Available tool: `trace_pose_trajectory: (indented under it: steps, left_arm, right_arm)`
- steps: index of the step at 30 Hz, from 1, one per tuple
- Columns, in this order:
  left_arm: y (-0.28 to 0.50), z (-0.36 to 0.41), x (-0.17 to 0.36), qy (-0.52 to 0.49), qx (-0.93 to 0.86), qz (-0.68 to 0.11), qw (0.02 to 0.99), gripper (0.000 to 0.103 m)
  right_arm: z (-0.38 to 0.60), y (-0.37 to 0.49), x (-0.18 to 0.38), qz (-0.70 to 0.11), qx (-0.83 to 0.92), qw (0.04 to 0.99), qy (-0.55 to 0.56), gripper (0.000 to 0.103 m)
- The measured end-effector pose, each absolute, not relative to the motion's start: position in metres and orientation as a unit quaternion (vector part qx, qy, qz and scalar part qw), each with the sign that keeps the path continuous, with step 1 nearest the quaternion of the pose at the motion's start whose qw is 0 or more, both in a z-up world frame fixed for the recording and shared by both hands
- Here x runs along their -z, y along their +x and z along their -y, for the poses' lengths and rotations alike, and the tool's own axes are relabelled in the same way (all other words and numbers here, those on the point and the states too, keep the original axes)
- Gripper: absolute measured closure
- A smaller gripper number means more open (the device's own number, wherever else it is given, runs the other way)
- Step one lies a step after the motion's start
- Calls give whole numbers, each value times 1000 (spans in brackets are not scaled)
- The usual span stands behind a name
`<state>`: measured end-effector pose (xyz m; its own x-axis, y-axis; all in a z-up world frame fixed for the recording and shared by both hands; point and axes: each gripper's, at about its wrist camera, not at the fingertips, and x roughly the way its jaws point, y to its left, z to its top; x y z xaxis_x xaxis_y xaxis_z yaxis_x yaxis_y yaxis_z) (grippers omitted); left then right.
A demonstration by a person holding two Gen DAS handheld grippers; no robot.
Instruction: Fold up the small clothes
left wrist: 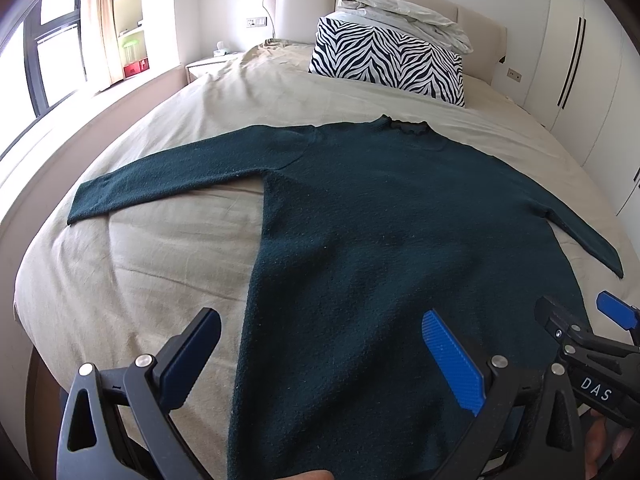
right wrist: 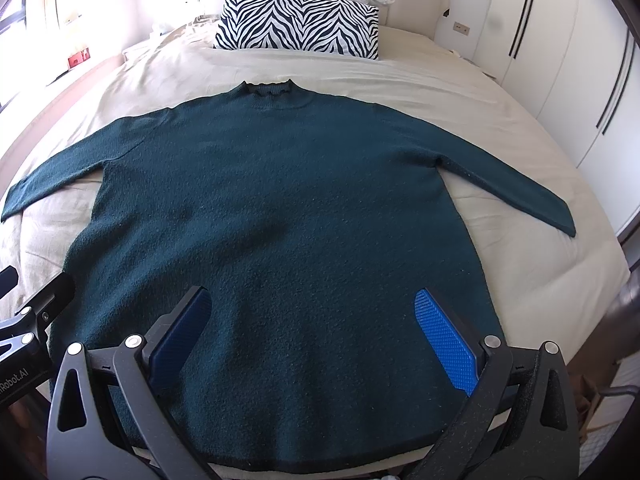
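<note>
A dark green long-sleeved sweater [left wrist: 380, 216] [right wrist: 280, 200] lies flat on the beige bed cover, collar toward the headboard and both sleeves spread out to the sides. My left gripper [left wrist: 320, 352] is open above the sweater's lower left part, one finger over the bed cover and one over the knit. My right gripper [right wrist: 316, 332] is open above the sweater's hem area near the foot of the bed, nothing between its fingers. The right gripper's tip [left wrist: 580, 320] shows at the right edge of the left wrist view.
A zebra-print pillow [left wrist: 388, 60] [right wrist: 300, 24] with a folded white duvet [left wrist: 404, 12] on it sits at the padded headboard. White wardrobe doors [right wrist: 580, 60] line the right side. A nightstand [left wrist: 208, 66] and a window [left wrist: 52, 52] are on the left. Bare bed cover [left wrist: 140, 260] surrounds the sweater.
</note>
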<state>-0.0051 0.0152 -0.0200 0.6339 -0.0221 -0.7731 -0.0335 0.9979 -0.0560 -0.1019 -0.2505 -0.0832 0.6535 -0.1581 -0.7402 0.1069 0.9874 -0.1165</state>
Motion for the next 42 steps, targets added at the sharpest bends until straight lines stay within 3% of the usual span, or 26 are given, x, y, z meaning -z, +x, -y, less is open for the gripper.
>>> trace_pose_trajectory:
  steps: [18, 25, 30, 36, 42]
  left_arm:
    - [9, -70, 13, -47, -19, -405, 913, 0]
    - [52, -175, -4, -214, 12, -386, 897, 0]
    - [61, -201, 8, -222, -16, -407, 886, 0]
    - [52, -279, 20, -364, -77, -316, 873, 0]
    - [67, -373, 75, -549, -113, -242, 792, 1]
  right_arm:
    - [240, -90, 77, -398, 60, 915, -37, 0]
    - [233, -82, 56, -363, 19, 931, -22, 0]
    - [220, -72, 40, -337, -10, 941, -22, 0]
    - [205, -60, 30, -322, -42, 946, -10, 0]
    - [202, -42, 34, -337, -85, 937, 43, 0]
